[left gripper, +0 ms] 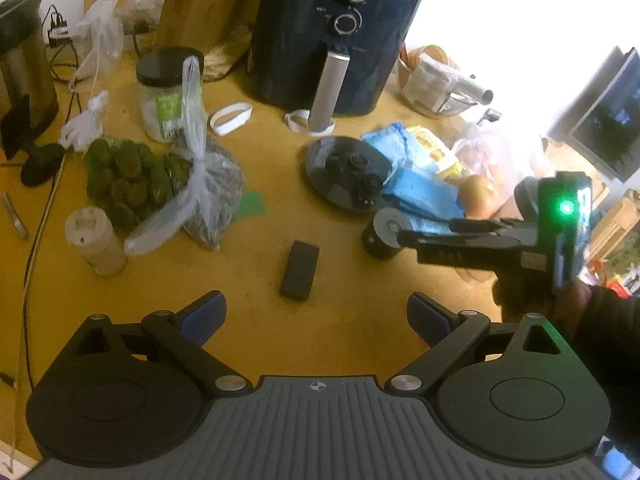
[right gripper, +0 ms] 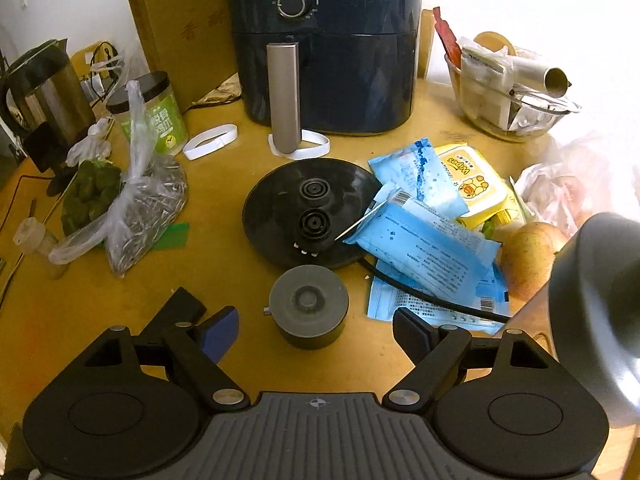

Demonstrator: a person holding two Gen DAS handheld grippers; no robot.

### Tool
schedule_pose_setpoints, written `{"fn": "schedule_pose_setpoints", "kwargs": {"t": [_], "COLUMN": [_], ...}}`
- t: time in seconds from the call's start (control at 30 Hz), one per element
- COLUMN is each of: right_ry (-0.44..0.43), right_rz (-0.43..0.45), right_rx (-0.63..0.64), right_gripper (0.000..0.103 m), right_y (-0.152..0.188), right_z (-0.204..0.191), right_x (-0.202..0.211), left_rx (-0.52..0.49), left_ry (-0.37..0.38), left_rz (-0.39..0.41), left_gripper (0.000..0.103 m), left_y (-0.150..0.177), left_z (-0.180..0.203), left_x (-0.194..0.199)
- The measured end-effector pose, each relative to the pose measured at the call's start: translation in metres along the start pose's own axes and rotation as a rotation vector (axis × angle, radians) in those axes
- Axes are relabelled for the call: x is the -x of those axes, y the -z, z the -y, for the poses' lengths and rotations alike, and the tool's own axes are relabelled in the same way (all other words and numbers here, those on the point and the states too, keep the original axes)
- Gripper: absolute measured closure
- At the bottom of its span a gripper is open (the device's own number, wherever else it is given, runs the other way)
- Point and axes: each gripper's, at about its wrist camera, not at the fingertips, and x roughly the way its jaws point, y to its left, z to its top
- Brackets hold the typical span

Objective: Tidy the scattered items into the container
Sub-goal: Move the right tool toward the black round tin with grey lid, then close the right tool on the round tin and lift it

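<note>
Yellow surface (right gripper: 224, 280) is crowded: seed bag (right gripper: 140, 216) left, small black block (left gripper: 300, 270) ahead of the spread, empty left tool (left gripper: 316, 318), grey-topped cylinder (right gripper: 308, 306) just before the spread, empty right tool (right gripper: 316, 330). Closing low could snag the black cord (right gripper: 432, 300) (glass bowl (right gripper: 504, 120), probably the container, sits far right).

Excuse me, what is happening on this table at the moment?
A person holds a pair of tongs in each hand above a cluttered yellow table. The right tongs are open just in front of a small grey round cap, not yet gripping it. The left tongs are also open and empty, near a small black block. Wipe packets, bags and an air fryer lie around. Nothing is held yet.
</note>
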Motion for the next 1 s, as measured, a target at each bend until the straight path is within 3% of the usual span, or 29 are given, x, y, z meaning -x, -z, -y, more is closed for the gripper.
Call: {"fn": "schedule_pose_setpoints", "kwargs": {"t": [0.63,1.0], "right_ry": [0.036,0.038], "right_rz": [-0.005,-0.025], "right_rx": [0.003,-0.046], "right_gripper": [0.024,0.039], "right_y": [0.0,-0.004], "right_z": [-0.005,-0.006], "right_x": [-0.052,-0.068], "left_rx": [0.138,0.167], "left_ry": [-0.035,-0.014], "left_rz": [-0.028,-0.01], "left_gripper": [0.004,0.005], "left_y": [0.037,0.042], "left_z": [-0.04,-0.043], "left_x": [0.005,0.008]}}
